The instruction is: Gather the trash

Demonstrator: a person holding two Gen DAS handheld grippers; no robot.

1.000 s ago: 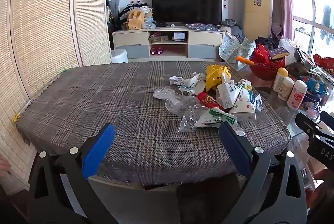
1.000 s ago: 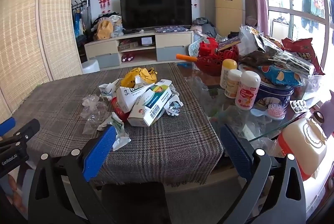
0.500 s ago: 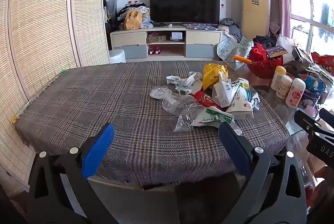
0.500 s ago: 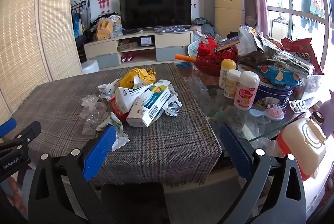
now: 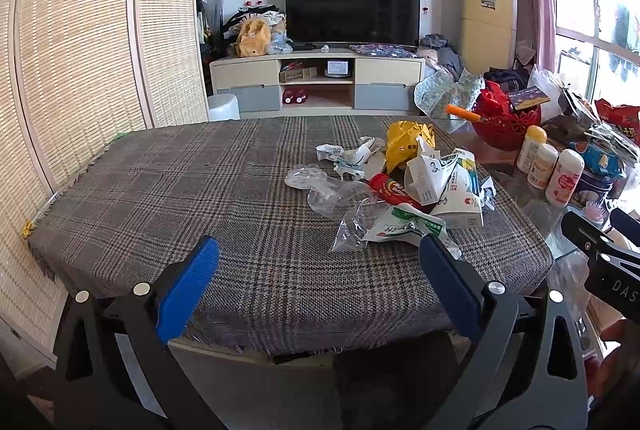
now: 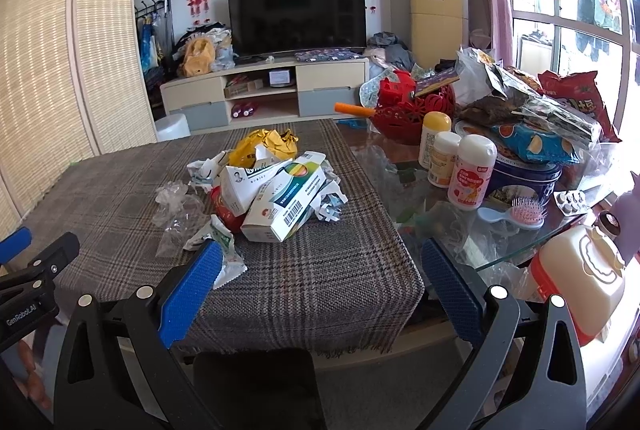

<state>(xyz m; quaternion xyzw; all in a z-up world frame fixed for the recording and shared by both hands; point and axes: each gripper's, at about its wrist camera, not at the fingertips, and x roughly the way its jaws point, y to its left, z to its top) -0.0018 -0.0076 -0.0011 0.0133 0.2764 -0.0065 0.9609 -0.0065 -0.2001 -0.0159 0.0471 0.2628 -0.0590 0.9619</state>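
Both grippers are hovering at the near edge of the worktop point(image 5: 168, 189), each with its blue-padded fingers spread wide and holding nothing. The left gripper point(image 5: 318, 282) is facing the plaid cloth point(image 5: 240, 213) that is covering most of the worktop, with the trash pile point(image 5: 404, 185) lying ahead and to its right, near the cloth's right edge. In that view a green-and-white wrapper point(image 5: 400, 228) is sitting at the near side of the pile, just beyond the right-hand finger, beside crumpled clear plastic point(image 5: 328, 191), a red packet point(image 5: 390, 185), white cartons point(image 5: 440, 177) and a yellow bag point(image 5: 404, 143) at the far end. The right gripper point(image 6: 318, 280) is pointing at the same heap from the other side: a white box with a barcode point(image 6: 286, 207) is leaning on top of the pile, the yellow bag point(image 6: 266, 145) is lying behind it, and the torn wrapper point(image 6: 224, 250) is resting just beside the left-hand finger point(image 6: 190, 294). To the right of the cloth, on bare glass, three bottles point(image 6: 452, 159), a red basket point(image 6: 412, 105), snack bags point(image 6: 536, 117) and a pink hairbrush point(image 6: 528, 213) are standing apart from the trash. Each gripper is showing at the edge of the other's view.
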